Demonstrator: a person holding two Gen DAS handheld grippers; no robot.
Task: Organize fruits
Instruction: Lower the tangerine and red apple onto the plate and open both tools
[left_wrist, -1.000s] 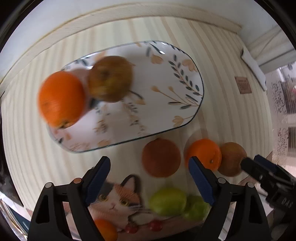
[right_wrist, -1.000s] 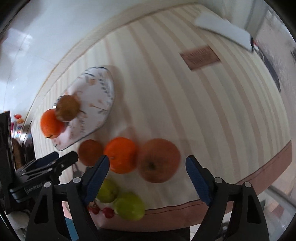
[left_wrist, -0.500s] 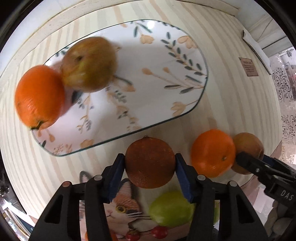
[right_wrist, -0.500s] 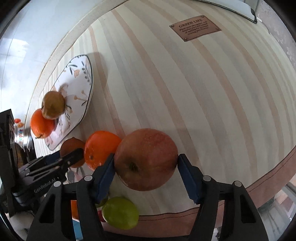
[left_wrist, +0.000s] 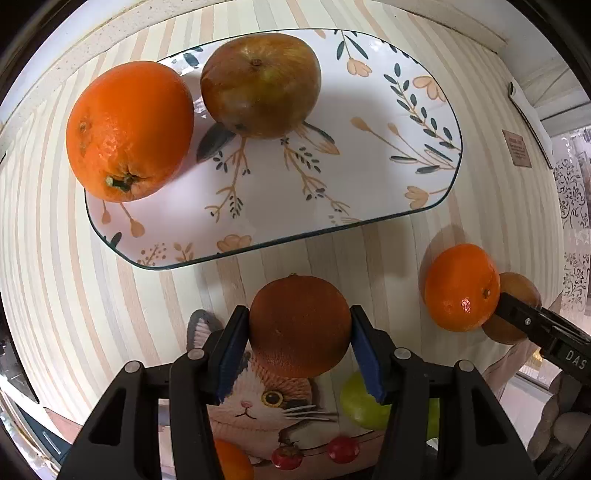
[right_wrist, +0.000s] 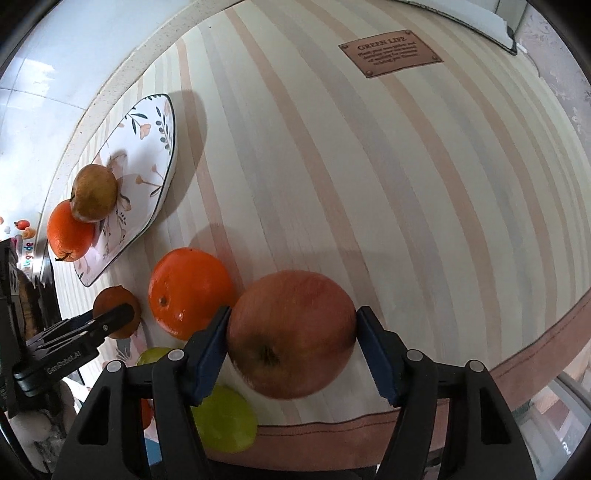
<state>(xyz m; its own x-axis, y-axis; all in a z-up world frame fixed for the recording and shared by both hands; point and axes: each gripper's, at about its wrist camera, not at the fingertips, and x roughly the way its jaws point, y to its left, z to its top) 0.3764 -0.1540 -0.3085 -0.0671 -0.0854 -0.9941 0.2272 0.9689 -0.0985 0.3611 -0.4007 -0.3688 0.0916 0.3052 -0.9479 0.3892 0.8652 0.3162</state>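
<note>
My left gripper (left_wrist: 299, 347) is shut on a dark brownish orange (left_wrist: 300, 325), just in front of the floral plate (left_wrist: 369, 177). On that plate lie a bright orange (left_wrist: 129, 129) and a brown-green apple (left_wrist: 260, 83). My right gripper (right_wrist: 291, 343) is shut on a large red apple (right_wrist: 291, 332), both blue pads pressed to its sides. Another orange (right_wrist: 188, 295) rests on the striped cloth just left of the red apple. The left gripper (right_wrist: 110, 317) and its dark orange (right_wrist: 116, 297) show in the right wrist view too.
Green fruits (right_wrist: 225, 421) lie near the cloth's front edge, beside a cat-picture mat (left_wrist: 258, 398) with small red fruits (left_wrist: 343, 448). A brown label (right_wrist: 391, 51) is sewn on the far cloth. The table edge runs close behind the grippers.
Both grippers came down and shut: the left on the dark orange, the right on the red apple. In the left wrist view the plate now looks nearer.
</note>
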